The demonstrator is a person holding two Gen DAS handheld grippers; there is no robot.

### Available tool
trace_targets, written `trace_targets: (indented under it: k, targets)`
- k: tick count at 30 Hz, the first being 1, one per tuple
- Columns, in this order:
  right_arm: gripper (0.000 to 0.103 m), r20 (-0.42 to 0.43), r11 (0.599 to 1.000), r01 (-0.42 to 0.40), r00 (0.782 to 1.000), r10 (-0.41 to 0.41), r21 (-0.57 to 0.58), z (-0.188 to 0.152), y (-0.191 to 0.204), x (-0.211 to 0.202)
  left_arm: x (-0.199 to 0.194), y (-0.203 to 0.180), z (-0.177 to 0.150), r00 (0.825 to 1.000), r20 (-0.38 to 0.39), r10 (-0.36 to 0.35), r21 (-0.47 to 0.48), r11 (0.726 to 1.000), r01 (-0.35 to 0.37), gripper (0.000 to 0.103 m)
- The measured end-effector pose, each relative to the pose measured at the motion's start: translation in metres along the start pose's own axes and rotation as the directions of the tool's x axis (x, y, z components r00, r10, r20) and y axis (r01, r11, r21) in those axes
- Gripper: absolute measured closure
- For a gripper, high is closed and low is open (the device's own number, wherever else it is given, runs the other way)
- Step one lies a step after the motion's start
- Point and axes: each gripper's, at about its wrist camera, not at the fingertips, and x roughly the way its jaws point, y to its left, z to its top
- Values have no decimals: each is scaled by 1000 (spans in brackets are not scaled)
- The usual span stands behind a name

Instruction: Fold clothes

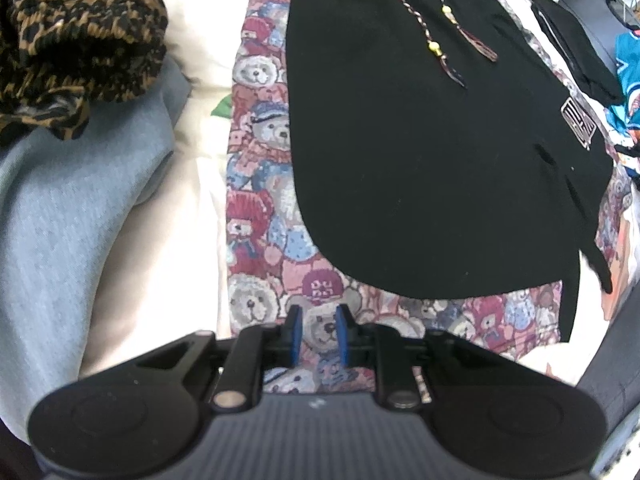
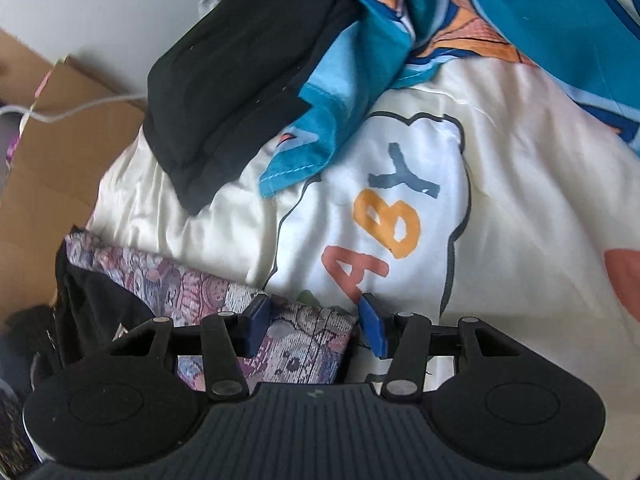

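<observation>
**Two grippers poised over a teddy-bear cloth amid a heap of clothes**

The left gripper (image 1: 318, 330), its blue pads narrowly parted with nothing pinched between them, points almost straight down at the woven teddy-bear-print cloth (image 1: 256, 216). Just ahead of it, a black drawstring garment with a braided, beaded cord (image 1: 420, 152) lies spread on that cloth. Off to its left sit a pale blue-grey garment (image 1: 60, 220) and, farther up, a crumpled leopard-print fabric (image 1: 72, 36).

The right gripper (image 2: 316, 330) stands released, jaws half-wide astride the cloth's corner (image 2: 304, 344), its pads not pressing it. Beyond lies a cream quilt printed with coloured letters (image 2: 400, 208); farther ahead, a folded black garment (image 2: 224, 108) and a teal printed fabric (image 2: 360, 80). A brown cardboard box (image 2: 48, 184) stands at left.
</observation>
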Motion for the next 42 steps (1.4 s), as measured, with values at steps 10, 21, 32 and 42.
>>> trace_targets:
  k: [10,21,32,42]
  targets:
    - [93,-35,985,32,999,-39,-169,4,15,-19,2,-7,4,1000,-4,9,30,1000,-9,84]
    - [89,32,983,51,998,-46,-177,8,34,-76,-1,-11,1,1000,-6,8,46,999,-8,84]
    - [70,52,980,68,997,-59,-187,6,47,-73,-5,-6,-1,1000,-2,15,41,999,-15,83]
    - [70,-232,968,-50,973,-8,-245,-33,66,-14,-2,-1,-8,1000,-23,20,34,999,-20,83]
